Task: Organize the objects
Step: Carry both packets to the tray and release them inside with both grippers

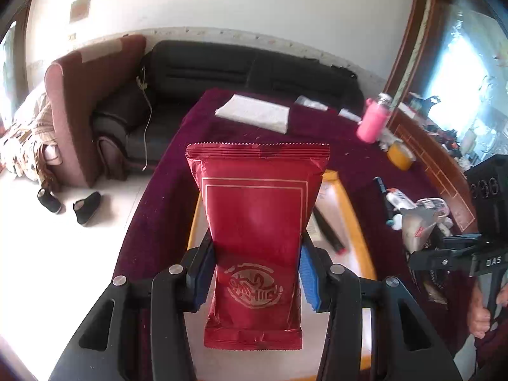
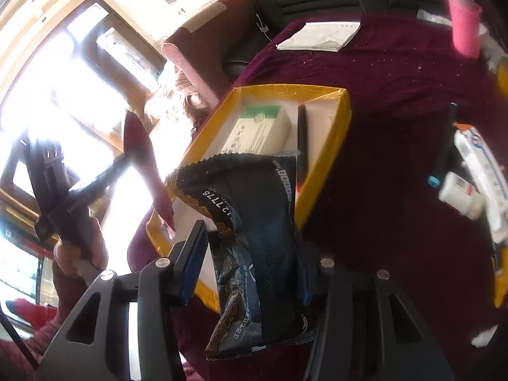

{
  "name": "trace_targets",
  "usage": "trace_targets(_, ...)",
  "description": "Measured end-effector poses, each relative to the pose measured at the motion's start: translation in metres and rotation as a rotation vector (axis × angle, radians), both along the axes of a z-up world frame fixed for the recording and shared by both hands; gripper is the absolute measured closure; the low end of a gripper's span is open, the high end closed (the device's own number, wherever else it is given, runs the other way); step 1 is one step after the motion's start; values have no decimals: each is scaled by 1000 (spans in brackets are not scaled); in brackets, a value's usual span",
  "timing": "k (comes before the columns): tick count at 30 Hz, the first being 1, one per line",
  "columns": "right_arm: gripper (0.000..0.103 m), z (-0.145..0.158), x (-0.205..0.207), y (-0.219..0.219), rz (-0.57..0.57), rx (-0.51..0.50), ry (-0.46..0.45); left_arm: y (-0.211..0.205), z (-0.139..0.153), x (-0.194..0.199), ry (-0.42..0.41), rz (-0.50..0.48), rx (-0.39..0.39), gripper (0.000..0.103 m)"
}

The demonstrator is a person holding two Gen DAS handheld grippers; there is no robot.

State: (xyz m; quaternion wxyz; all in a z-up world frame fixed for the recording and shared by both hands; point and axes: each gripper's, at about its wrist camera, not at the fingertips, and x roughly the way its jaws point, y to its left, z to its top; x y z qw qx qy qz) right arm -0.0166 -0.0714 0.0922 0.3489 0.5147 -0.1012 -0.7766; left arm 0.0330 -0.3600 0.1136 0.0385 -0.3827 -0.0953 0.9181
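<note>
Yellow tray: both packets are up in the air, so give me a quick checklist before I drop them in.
1. Left gripper clamped on red packet: ok.
2. Right gripper clamped on black packet: ok.
3. Yellow tray below both packets: ok.
4. Free space beside the white box and black stick: cannot tell.
5. Grippers apart from each other: ok.

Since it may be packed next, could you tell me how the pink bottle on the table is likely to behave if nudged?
The pink bottle stands tall and narrow, so it would probably tip. Being round, it might then roll across the maroon cloth.
</note>
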Motion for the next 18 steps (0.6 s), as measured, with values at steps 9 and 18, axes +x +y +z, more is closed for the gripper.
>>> trace_targets(9, 56, -25, -61, -36, -65, -3, -94, -6, -51, -52, -128, 7, 25, 61)
trace_targets(18, 56, -47, -122, -47, -203, 45, -158, 2, -65, -79, -160, 42, -61, 61)
